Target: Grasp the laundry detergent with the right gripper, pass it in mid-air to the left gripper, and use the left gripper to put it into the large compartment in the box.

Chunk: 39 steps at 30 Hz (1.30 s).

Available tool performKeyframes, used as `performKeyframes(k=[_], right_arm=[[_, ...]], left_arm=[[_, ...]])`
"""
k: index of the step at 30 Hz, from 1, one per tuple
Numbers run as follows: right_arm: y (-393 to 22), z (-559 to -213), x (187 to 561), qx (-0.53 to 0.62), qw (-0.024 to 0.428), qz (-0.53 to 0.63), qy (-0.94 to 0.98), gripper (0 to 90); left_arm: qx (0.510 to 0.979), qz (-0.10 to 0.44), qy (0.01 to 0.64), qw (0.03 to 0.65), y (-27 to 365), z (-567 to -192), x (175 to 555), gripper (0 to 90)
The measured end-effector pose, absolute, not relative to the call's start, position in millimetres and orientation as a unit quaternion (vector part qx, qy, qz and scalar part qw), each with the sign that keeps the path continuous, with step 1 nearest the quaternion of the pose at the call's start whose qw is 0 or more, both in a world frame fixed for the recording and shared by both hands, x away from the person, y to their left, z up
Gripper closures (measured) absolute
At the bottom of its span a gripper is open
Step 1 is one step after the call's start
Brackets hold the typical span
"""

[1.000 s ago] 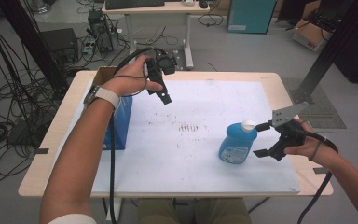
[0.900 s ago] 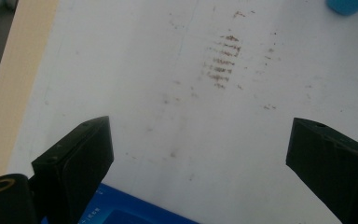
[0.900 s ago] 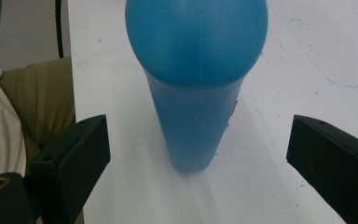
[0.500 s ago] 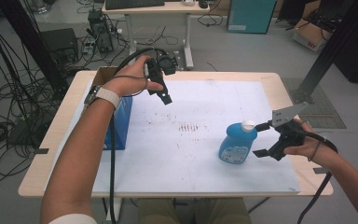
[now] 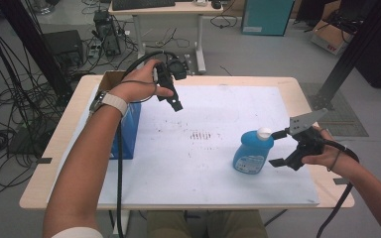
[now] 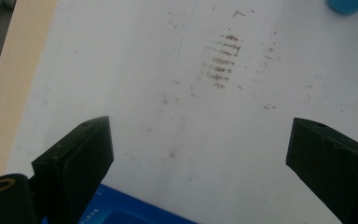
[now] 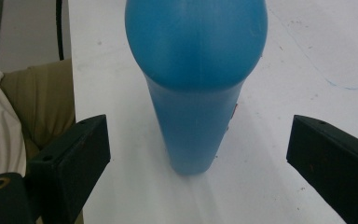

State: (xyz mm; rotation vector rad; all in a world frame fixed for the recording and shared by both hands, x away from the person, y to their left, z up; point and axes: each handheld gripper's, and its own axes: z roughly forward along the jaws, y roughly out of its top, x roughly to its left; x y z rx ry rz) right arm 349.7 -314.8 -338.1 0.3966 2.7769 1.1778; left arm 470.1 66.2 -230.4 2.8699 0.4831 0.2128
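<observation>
A blue bottle (image 5: 250, 154) with a white cap (image 5: 264, 132) stands upright on the white sheet (image 5: 218, 173) at the right. My right gripper (image 5: 277, 148) is open just to its right, level with it, and the jaws are not touching it. In the right gripper view the bottle (image 7: 196, 93) stands between and beyond the spread jaws of the right gripper (image 7: 198, 154). My left gripper (image 5: 174, 101) hangs above the sheet's back left part. Its jaws are wide open and empty in the left gripper view (image 6: 198, 154).
A blue box (image 5: 129, 130) stands at the table's left side under my left forearm, and its top edge (image 6: 121, 212) shows below the left jaws. Brown smudges (image 6: 223, 60) mark the sheet's middle. The wooden table edge (image 5: 305, 99) frames the sheet.
</observation>
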Motion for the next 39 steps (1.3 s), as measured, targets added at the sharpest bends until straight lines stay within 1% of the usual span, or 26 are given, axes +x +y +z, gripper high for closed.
performKeyframes(k=[24, 26, 30, 39], right_arm=[[-314.9, -337.5, 348.3, 0.130, 0.049, 0.385, 0.913, 6.1], [-314.9, -337.7, 348.7, 0.131, 0.053, 0.386, 0.911, 6.1], [-314.9, -337.9, 348.8, 0.130, 0.052, 0.385, 0.912, 6.1], [-315.4, -338.1, 349.2, 0.128, 0.048, 0.384, 0.913, 6.1]], left_arm=[[0.977, 0.077, 0.164, 0.112, 67.2, -230.2, 469.8, 7.8], [0.978, 0.071, 0.166, 0.109, 67.3, -229.6, 470.0, 7.8], [0.977, 0.077, 0.163, 0.110, 67.1, -230.3, 470.1, 7.8], [0.977, 0.072, 0.167, 0.108, 66.9, -230.3, 469.8, 7.8]])
